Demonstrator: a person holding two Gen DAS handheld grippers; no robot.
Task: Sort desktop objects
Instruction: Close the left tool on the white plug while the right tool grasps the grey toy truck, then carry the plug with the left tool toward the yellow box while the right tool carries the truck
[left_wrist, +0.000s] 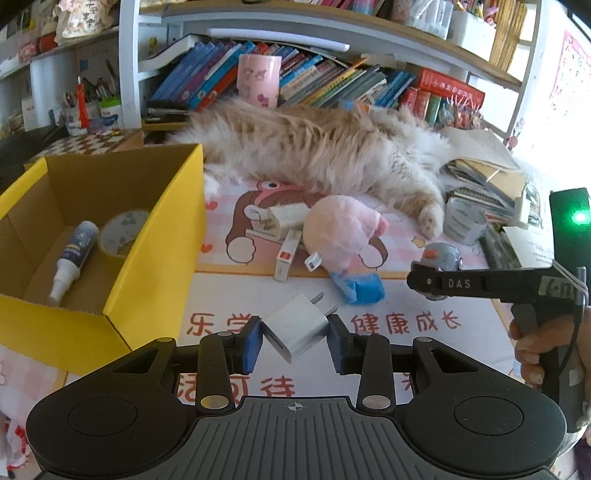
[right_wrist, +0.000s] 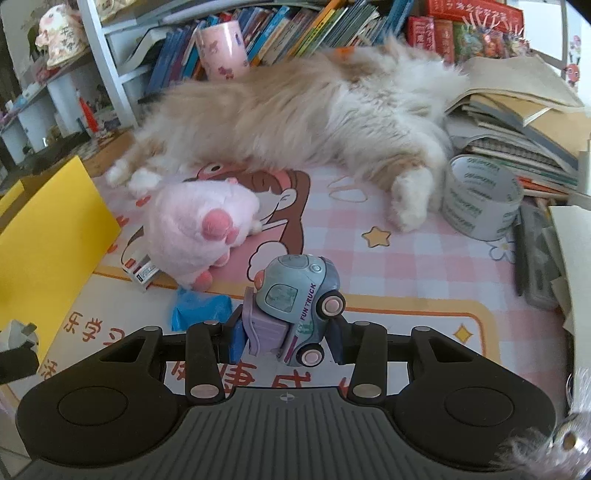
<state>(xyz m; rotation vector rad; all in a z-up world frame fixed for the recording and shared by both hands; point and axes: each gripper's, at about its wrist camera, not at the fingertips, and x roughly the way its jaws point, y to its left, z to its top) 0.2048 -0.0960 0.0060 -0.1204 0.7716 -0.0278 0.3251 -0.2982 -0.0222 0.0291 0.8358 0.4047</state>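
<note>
On the pink checked desk mat (left_wrist: 424, 236), in front of a long-haired cat (left_wrist: 314, 147) stretched out along the bookshelf, the sorting looks partly done. The yellow cardboard box (left_wrist: 147, 266) at the left already holds a small spray bottle (left_wrist: 72, 258) and a roll of tape (left_wrist: 122, 230). The left gripper (left_wrist: 295, 345) has its pads pressed on a white plug adapter (left_wrist: 297, 332), held just beside the box's near corner and not yet over the opening. The right gripper (right_wrist: 286, 338) is clamped on a blue-grey toy truck (right_wrist: 295, 306) at the mat's front edge; whether the truck is already off the mat I cannot tell. Left on the mat are a pink plush toy (right_wrist: 199, 229), a small white carton with a red end (left_wrist: 286, 258), a crumpled blue piece (right_wrist: 199, 308) and, further right near the cat's hind paw, a second tape roll (right_wrist: 480, 199). By my judgement two items are stowed, two are in hand, and at least four wait.
</note>
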